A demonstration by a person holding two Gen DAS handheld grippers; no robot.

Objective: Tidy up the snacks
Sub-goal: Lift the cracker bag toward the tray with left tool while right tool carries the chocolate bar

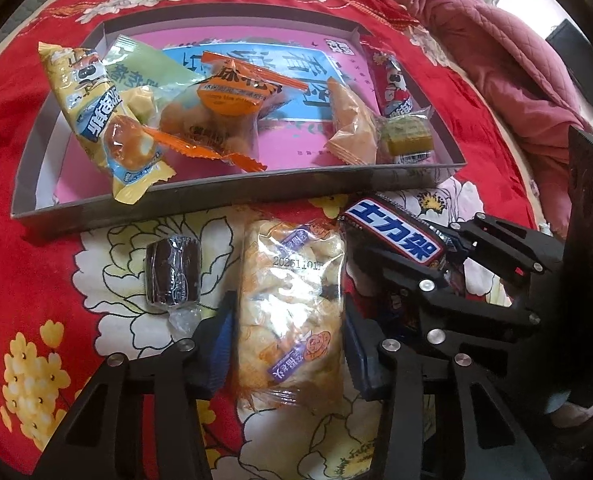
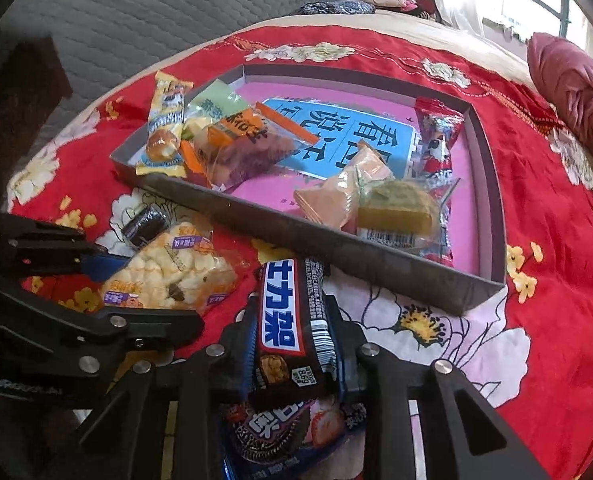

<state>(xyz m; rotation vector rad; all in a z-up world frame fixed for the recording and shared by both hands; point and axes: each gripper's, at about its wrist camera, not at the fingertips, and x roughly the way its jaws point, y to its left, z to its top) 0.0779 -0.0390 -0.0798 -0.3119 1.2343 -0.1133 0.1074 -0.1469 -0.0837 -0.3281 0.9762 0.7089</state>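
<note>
A clear packet of puffed rice snack (image 1: 292, 312) lies on the red flowered cloth in front of the tray. My left gripper (image 1: 290, 308) straddles it, and both blue pads touch its long sides. In the right wrist view my right gripper (image 2: 292, 308) is shut on a dark chocolate bar (image 2: 284, 320) with white-and-blue lettering, held just above the cloth by the tray's near wall. The same chocolate bar (image 1: 392, 236) shows at the right of the left wrist view. A grey shallow tray (image 1: 232, 196) with a pink floor holds several wrapped snacks.
A small dark wrapped roll (image 1: 172, 276) lies left of the rice packet. A dark cookie packet with a strawberry picture (image 2: 288, 432) lies under the right gripper. A pink quilted blanket (image 1: 496, 40) is heaped at the far right, beyond the tray.
</note>
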